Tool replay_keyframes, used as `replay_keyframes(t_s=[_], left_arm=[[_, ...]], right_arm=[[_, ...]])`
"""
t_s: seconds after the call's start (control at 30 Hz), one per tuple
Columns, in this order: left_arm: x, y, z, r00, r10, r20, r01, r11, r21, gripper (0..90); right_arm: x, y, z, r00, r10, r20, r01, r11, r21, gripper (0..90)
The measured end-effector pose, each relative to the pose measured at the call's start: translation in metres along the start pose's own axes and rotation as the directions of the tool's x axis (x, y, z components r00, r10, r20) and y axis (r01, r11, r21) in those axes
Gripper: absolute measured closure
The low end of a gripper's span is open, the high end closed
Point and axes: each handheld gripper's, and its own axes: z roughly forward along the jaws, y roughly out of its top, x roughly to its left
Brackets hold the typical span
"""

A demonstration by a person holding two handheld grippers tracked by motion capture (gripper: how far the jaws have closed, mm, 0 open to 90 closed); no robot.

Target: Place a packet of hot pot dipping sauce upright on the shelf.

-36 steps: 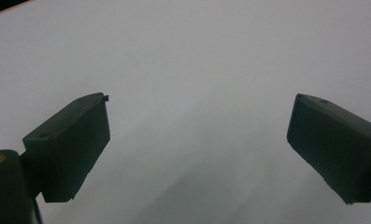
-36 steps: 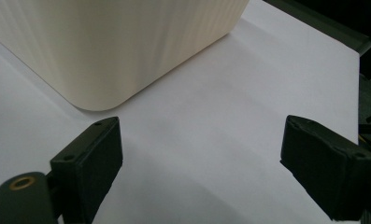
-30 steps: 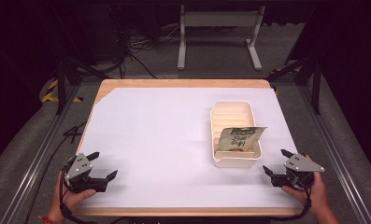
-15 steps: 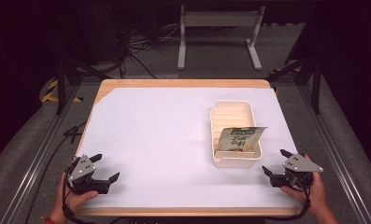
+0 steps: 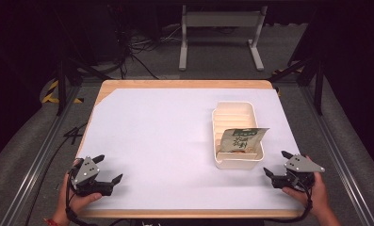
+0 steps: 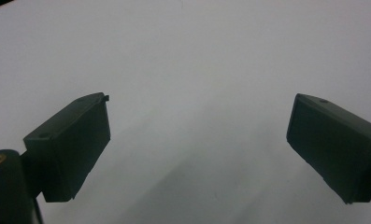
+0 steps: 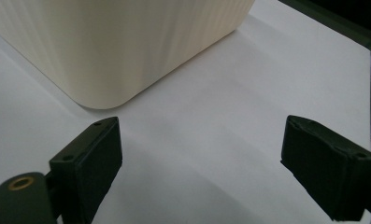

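Observation:
A cream ribbed tray (image 5: 222, 113) sits right of the table's middle, and a green-and-white snack packet (image 5: 241, 140) leans in its near end. My right gripper (image 5: 277, 163) rests open on the white sheet just off the tray's near right corner. In the right gripper view (image 7: 199, 154) the jaws stand wide apart with nothing between them, and the tray's outer wall (image 7: 113, 46) rises close ahead. My left gripper (image 5: 108, 168) lies open at the near left corner of the table. The left gripper view (image 6: 197, 135) has bare white sheet between its spread jaws.
A white sheet (image 5: 161, 141) covers the wooden table (image 5: 184, 84). Dark floor, cables and a metal stand (image 5: 220, 28) lie beyond the far edge. Black frame rails (image 5: 38, 155) run along both sides of the table.
My left gripper has shifted a little to the right and nearer the front edge. The right gripper, tray and packet have stayed where they were.

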Motion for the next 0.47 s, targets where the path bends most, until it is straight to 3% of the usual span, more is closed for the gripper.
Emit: replay_keyframes(t_s=[0.3, 0.47], left_arm=[[-0.003, 0.0003, 0.0008, 0.9995, 0.027, -0.02, -0.027, 0.9996, 0.01, 7.0], [-0.0028, -0.0002, 0.0002, 0.9999, 0.012, -0.012, -0.012, 0.9999, -0.007, 7.7]], right_arm=[[-0.0042, -0.0014, -0.0026, 0.9998, 0.0, 0.018, 0.0, 1.0, -0.003, 13.1], [-0.0055, -0.0013, -0.0024, 0.9998, 0.013, 0.017, -0.013, 1.0, -0.013, 13.1]])
